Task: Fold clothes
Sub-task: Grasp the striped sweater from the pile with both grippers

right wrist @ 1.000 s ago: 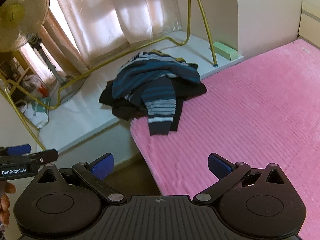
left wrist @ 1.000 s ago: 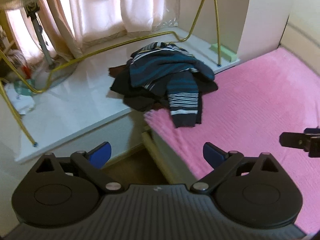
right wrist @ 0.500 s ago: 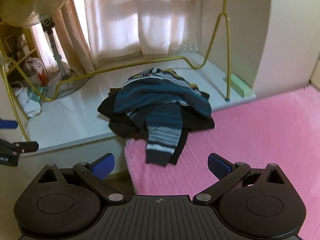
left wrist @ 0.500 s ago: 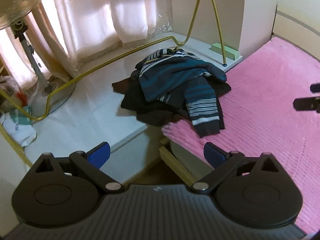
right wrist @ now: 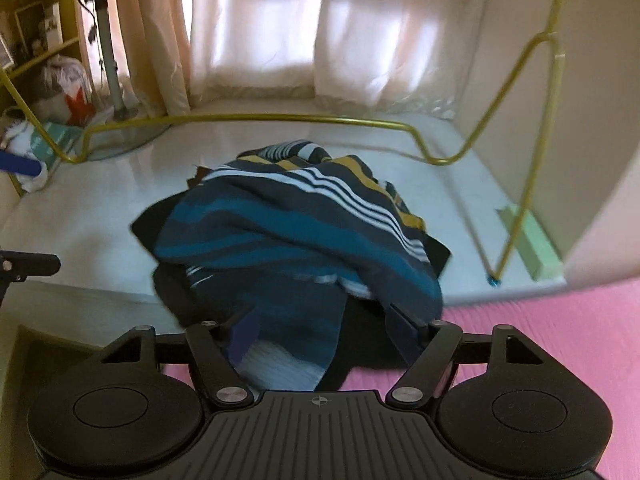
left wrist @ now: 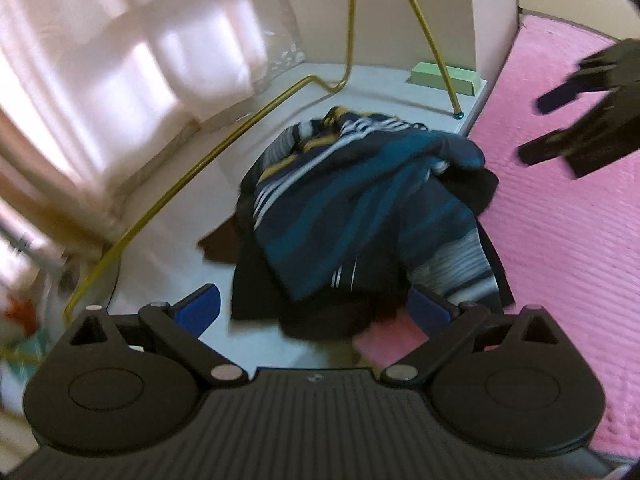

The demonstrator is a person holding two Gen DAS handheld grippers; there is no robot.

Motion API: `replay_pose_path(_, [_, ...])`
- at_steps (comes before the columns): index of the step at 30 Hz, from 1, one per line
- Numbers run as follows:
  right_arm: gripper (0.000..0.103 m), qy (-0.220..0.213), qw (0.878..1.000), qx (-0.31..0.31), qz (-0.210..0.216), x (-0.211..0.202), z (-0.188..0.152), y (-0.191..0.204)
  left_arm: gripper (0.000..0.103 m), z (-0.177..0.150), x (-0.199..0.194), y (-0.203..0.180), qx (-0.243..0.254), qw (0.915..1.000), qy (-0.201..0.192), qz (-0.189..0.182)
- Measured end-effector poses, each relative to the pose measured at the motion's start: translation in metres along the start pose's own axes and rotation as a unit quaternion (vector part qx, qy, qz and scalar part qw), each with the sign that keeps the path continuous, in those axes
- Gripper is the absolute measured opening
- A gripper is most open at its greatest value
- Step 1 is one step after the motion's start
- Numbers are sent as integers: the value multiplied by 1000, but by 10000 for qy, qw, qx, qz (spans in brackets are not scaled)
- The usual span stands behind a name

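Note:
A heap of clothes point(left wrist: 360, 208) lies on the white window ledge point(left wrist: 168, 248), topped by a navy and teal striped sweater point(right wrist: 296, 232). Its grey-striped sleeve point(right wrist: 288, 364) hangs over onto the pink bed cover point(right wrist: 560, 328). My left gripper point(left wrist: 316, 308) is open just short of the heap's near edge, its blue pads point(left wrist: 200, 308) on either side. My right gripper point(right wrist: 324, 332) is open with its fingers narrowed a little, and the sleeve lies between them. In the left wrist view the right gripper point(left wrist: 580, 120) hangs blurred over the bed cover point(left wrist: 560, 240). Dark garments lie under the sweater.
A gold wire rack point(right wrist: 516, 100) stands on the ledge around the heap, with a pale green box point(right wrist: 532, 240) by its foot. Curtains point(right wrist: 304, 28) hang behind. A fan stand point(right wrist: 112, 80) and bags point(right wrist: 60, 92) sit at the far left. The left gripper's tip point(right wrist: 24, 268) shows at the left edge.
Both grippers have moved in close to the heap, which now fills the views. The right gripper's fingers have drawn slightly together around the hanging sleeve.

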State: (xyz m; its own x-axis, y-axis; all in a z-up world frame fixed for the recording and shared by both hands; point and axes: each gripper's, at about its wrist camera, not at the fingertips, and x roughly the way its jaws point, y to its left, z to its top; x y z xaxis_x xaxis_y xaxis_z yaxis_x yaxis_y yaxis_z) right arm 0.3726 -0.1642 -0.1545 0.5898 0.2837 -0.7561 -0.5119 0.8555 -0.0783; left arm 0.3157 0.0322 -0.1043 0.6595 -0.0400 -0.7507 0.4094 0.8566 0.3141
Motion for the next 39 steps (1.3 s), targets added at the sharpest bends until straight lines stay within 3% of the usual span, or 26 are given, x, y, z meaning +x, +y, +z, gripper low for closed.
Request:
replay_pose_path(4, [73, 101, 9976, -683, 69, 71, 13, -19, 97, 35, 68, -19, 868, 9962, -42, -49])
replay_pose_path(8, [73, 127, 9903, -1370, 189, 125, 21, -29, 97, 58, 129, -25, 1654, 9862, -89, 44])
replay_pose_path(10, [73, 92, 9889, -1454, 296, 139, 25, -36, 97, 64, 156, -23, 2062, 9785, -20, -44])
replay_pose_path(12, [72, 112, 9905, -1306, 412, 149, 27, -44, 96, 66, 166, -19, 2155, 9762, -9, -248])
replay_pose_path(13, [53, 145, 9917, -1182, 485, 154, 28, -47, 97, 66, 170, -17, 2189, 9751, -6, -354])
replay_pose_path(15, [43, 158, 9937, -955, 559, 160, 27, -49, 97, 67, 179, -12, 2256, 9726, 0, -566])
replay_pose_path(17, [31, 54, 9960, -753, 485, 155, 25, -51, 88, 69, 188, -8, 2322, 9695, 6, -778])
replay_pose_path(19, [19, -104, 9980, -436, 451, 144, 26, -58, 57, 70, 196, -4, 2387, 9660, 12, -990])
replay_pose_path(20, [18, -215, 9985, -268, 422, 134, 28, -63, 45, 71, 201, -2, 2420, 9641, 15, -1095])
replay_pose_path(21, [17, -325, 9986, -121, 388, 123, 30, -68, 28, 72, 194, -4, 2466, 9633, -80, -1060])
replay_pose_path(22, [17, -444, 9985, -4, 330, 108, 32, -70, 22, 73, 186, -8, 2514, 9625, -192, -1001])
replay_pose_path(25, [16, -813, 9961, 323, 67, 55, 34, -71, 17, 80, 144, -17, 2385, 9637, -649, -1011])
replay_pose_path(30, [15, -1282, 9860, 991, -396, -72, -5, -57, 17, 77, 40, -44, 2080, 9577, -1472, -1336])
replay_pose_path(36, [16, -1322, 9708, 1590, -1216, -230, -98, -16, 16, 37, -102, -109, 1916, 9363, -2059, -2102])
replay_pose_path(39, [16, -1321, 9584, 1928, -1640, -306, -146, 4, 15, 19, -160, -155, 1994, 9156, -2229, -2688])
